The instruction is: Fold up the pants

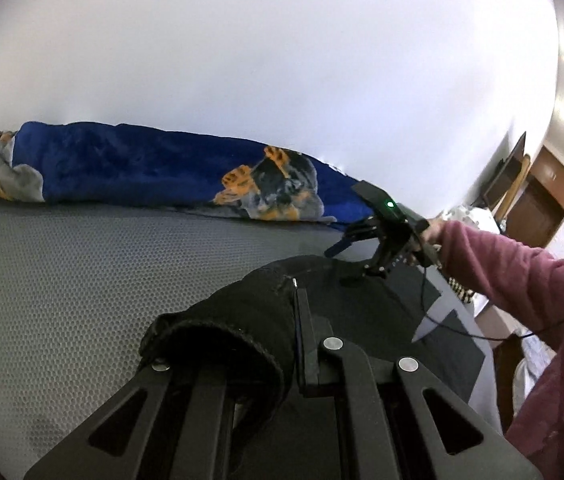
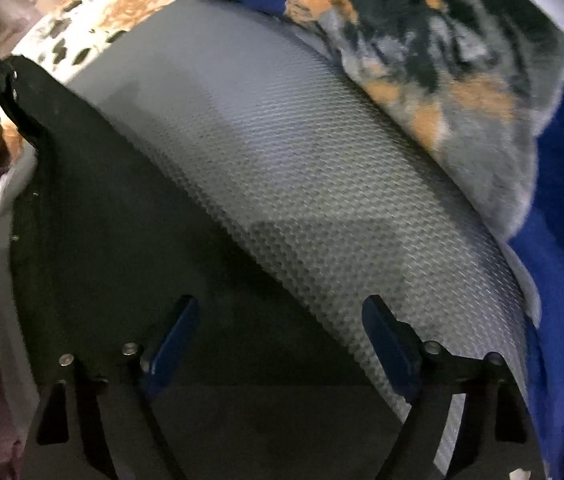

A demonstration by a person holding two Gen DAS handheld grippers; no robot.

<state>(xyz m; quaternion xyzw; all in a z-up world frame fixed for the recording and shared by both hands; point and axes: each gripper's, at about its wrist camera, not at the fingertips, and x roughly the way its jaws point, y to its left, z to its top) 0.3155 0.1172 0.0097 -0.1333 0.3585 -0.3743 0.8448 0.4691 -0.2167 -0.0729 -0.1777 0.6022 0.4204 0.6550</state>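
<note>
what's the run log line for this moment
left gripper: shut on black pants | right gripper: open above pants | surface: grey mat

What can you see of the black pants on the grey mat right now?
The black pants are dark, soft, matte fabric lying mostly flat on the grey honeycomb-textured mat. One end with a thick stitched hem is lifted and bunched, clamped in the left gripper. From the right wrist view the cloth spreads flat as a broad dark panel beneath the right gripper, whose blue-padded fingers stand apart above it, gripping nothing.
</note>
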